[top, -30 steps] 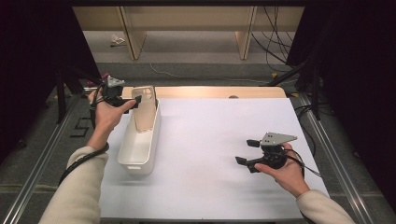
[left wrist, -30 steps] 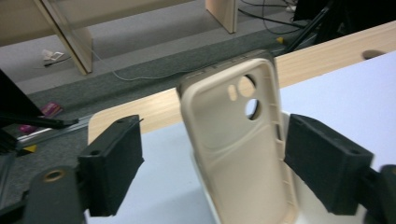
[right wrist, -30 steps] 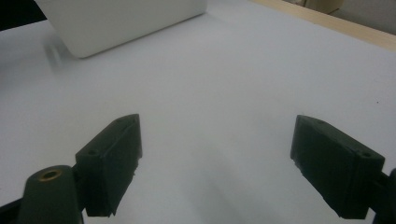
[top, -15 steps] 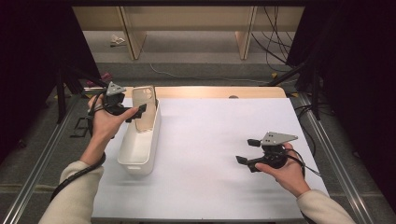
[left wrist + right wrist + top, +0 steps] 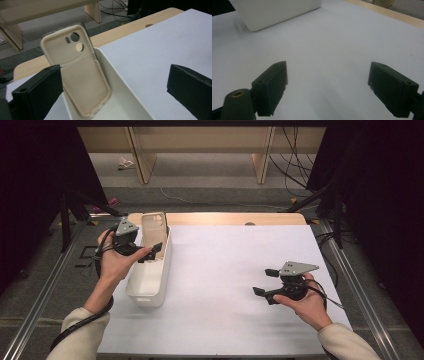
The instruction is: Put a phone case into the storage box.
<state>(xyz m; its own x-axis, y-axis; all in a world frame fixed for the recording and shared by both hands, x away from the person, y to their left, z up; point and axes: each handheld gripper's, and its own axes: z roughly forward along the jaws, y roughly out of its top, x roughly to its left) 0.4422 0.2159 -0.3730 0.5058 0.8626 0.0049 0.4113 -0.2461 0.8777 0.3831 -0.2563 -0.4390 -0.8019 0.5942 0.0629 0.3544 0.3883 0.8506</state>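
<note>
A white table [image 5: 235,270] with a wooden far edge stands in a dim room, grey floor and loose cables beyond it, dark curtains at both sides. At the table's left, a long white bin [image 5: 150,270] runs away from the person, and a cream phone case [image 5: 152,227] stands on end inside its far end, leaning back against the far wall with its hollow side and camera cut-outs toward the person.

The left gripper [image 5: 152,251], held in the left hand [image 5: 116,261], hangs over the bin's near-left rim, its tips just short of the case. Its jaws have just been opening and now stand wide; in the left gripper view the case [image 5: 77,70] rises ahead of and between the two black jaws, closer to the left one, with a gap on each side and neither pad pressing on it. The bin's [image 5: 130,95] inner wall runs under the right jaw's side of that view.

The right gripper [image 5: 262,282], in the right hand [image 5: 305,302], hovers low over the bare table, well apart from the bin and to its right. Its jaws are spread wide with only the white tabletop between them; in the right gripper view, the bin's [image 5: 277,12] rounded corner sits far ahead of the left jaw.
</note>
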